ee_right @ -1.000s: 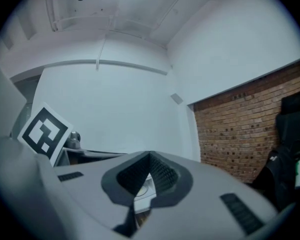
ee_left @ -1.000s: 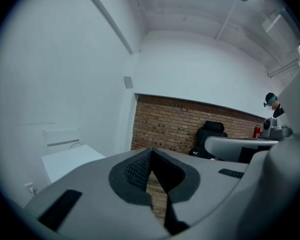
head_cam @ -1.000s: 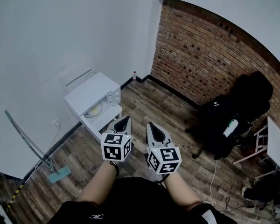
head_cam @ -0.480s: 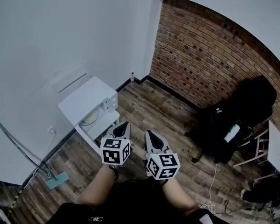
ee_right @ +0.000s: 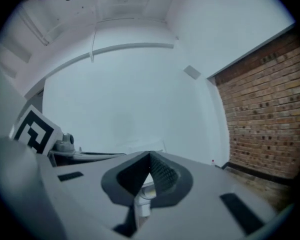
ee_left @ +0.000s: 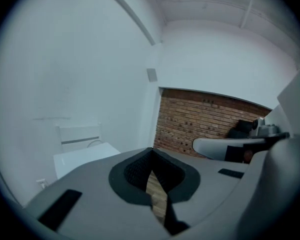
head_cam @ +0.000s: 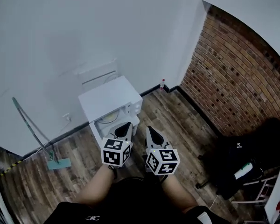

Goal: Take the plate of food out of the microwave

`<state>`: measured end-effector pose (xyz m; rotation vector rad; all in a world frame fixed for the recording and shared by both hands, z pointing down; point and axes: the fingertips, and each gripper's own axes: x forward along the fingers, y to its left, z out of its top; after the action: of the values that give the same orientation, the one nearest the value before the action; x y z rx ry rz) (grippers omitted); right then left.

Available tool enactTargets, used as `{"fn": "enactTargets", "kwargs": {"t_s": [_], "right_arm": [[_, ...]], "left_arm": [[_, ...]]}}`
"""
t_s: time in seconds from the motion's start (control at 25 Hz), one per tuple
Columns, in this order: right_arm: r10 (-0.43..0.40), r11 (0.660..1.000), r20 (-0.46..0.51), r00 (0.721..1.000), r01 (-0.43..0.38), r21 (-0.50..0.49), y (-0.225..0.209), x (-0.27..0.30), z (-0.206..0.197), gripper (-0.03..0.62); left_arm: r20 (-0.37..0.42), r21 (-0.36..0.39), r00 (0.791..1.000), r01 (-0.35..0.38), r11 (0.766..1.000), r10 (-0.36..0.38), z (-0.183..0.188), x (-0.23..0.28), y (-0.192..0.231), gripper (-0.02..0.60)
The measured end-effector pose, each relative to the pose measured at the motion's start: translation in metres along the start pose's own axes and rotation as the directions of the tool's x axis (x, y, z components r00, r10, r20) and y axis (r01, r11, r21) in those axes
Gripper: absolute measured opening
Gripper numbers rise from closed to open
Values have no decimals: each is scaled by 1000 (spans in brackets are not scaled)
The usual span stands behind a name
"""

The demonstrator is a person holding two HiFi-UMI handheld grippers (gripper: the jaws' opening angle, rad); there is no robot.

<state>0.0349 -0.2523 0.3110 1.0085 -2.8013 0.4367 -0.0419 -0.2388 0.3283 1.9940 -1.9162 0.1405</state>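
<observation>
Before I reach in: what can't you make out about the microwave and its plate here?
Food on the plate: head view, too small to tell.
Microwave door: head view, partly hidden behind the left gripper.
Microwave opening: left gripper view, blocked by that gripper's own body.
Right gripper view: only a sliver shows past the right gripper.

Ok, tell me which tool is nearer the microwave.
The left tool: its tip overlaps the microwave's open front; the right tool overlaps only floor.
</observation>
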Motion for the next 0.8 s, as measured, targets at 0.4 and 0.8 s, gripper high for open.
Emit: {"fn": "enactTargets", "kwargs": {"t_s": [0.4,0.8], "right_arm": [[254,967,-49,966,-255,-9,-15,116,32,6],[551,833,-214,806,-547,86,25,162,-22,6]], "left_arm": [[45,-164,935,-341,926,352,18,26,81,-3],[-45,-364,762,-614,700,646,-45,-12,101,-3]]}}
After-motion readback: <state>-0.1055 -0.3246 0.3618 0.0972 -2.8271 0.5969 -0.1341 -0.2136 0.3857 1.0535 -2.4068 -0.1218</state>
